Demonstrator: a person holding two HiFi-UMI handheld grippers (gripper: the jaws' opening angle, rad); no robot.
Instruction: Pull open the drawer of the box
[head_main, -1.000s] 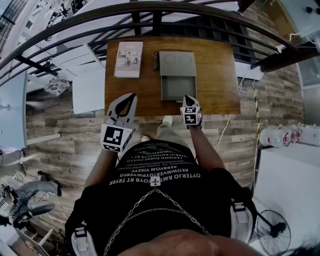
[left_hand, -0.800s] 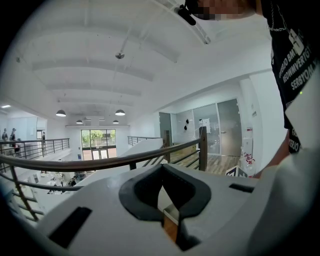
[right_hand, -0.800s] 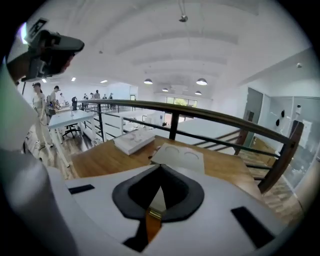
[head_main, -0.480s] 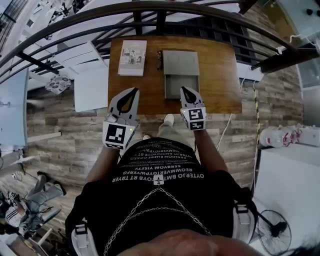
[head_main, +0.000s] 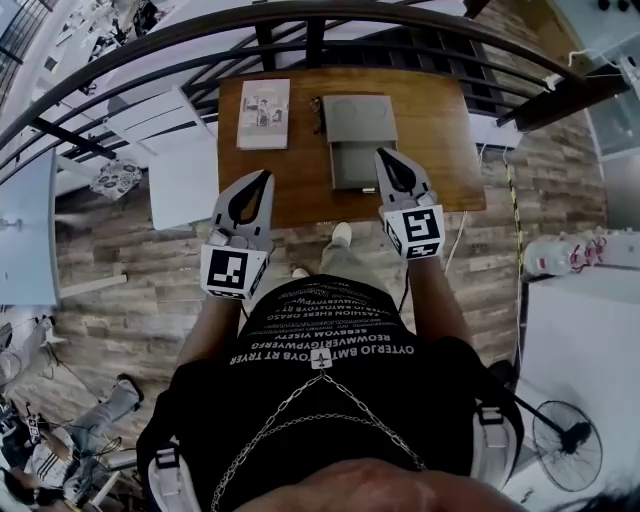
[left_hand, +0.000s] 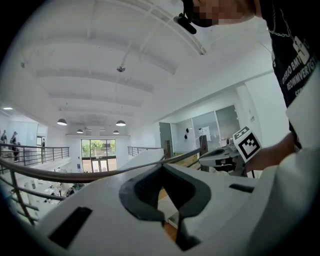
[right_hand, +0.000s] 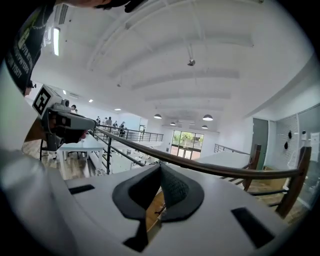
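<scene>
While we look steeply down, the wooden desk (head_main: 435, 150) takes the middle of the head view. Midway along its far edge sits the grey box (head_main: 358, 115), and its drawer (head_main: 355, 165) stands pulled out toward the near edge. A book (head_main: 263, 113) lies flat at the far left corner, apart from the box. We hold both grippers over the near edge: the left gripper (head_main: 266, 177) toward the left corner, the right gripper (head_main: 383, 154) just beside the drawer's front right corner. Each has its jaws closed tip to tip, with nothing between them. A small dark item (head_main: 317, 110) lies between book and box, too small to identify.
</scene>
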